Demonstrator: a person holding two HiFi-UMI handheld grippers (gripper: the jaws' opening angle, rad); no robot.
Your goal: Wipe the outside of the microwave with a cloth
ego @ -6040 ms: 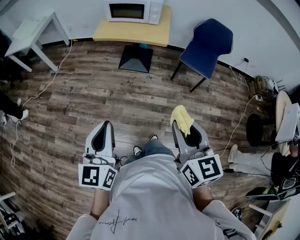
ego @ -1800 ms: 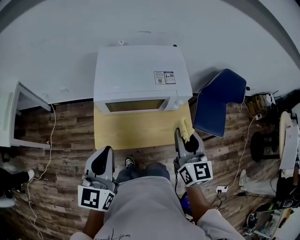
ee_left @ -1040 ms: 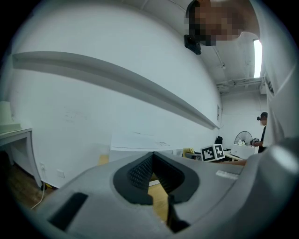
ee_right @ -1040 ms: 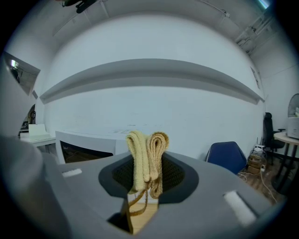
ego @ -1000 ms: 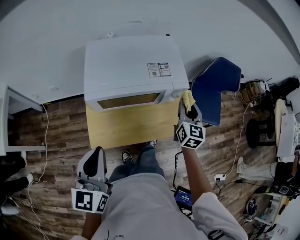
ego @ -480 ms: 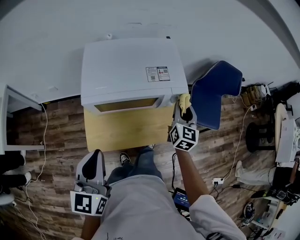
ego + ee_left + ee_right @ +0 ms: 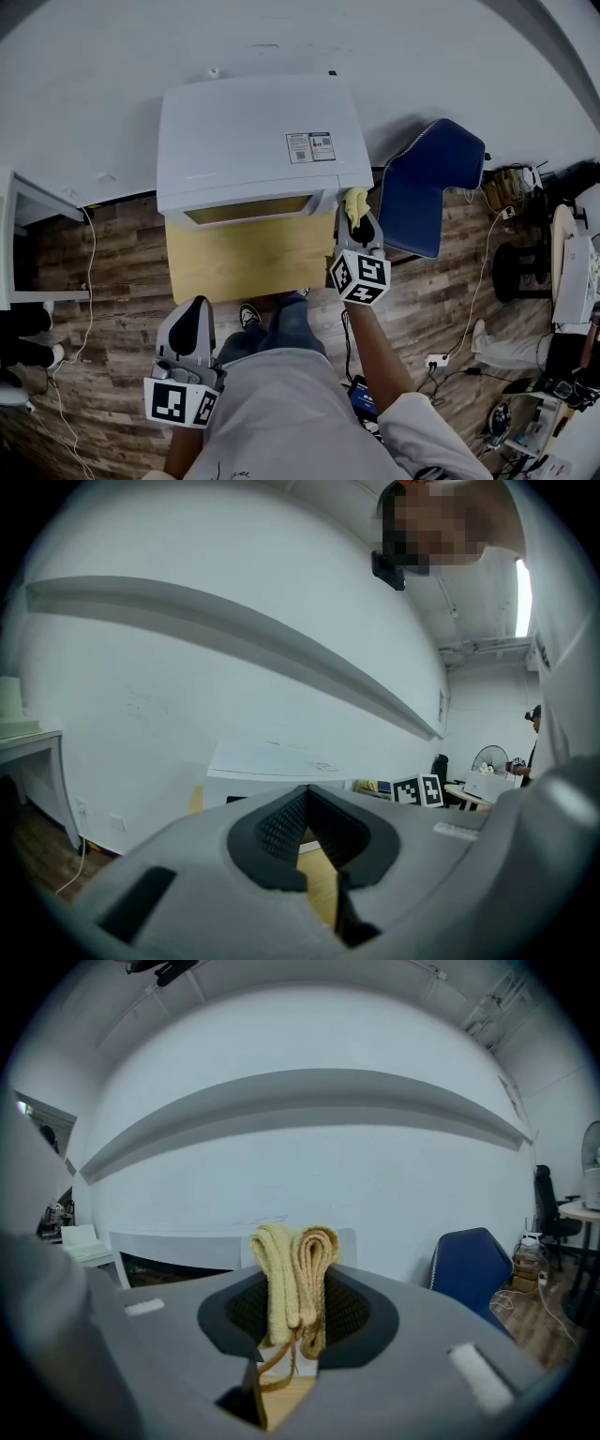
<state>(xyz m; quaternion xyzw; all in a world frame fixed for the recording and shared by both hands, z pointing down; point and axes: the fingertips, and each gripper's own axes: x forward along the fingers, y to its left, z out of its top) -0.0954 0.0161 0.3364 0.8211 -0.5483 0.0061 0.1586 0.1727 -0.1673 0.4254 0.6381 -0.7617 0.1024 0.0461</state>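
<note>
At front right corner of microwave [image 7: 253, 141], right tool [image 7: 357, 214] grips folded cloth [image 7: 355, 198]; left tool [image 7: 195, 307] closed, empty, well apart. Risk: cloth may slip free under wiping pressure.

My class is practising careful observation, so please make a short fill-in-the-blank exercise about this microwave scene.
The right gripper is shut on a folded ___ cloth.
The cloth is near the microwave's front ___ corner.
The chair beside the table is ___.
The left gripper holds ___.
Missing words: yellow; right; blue; nothing.
</note>
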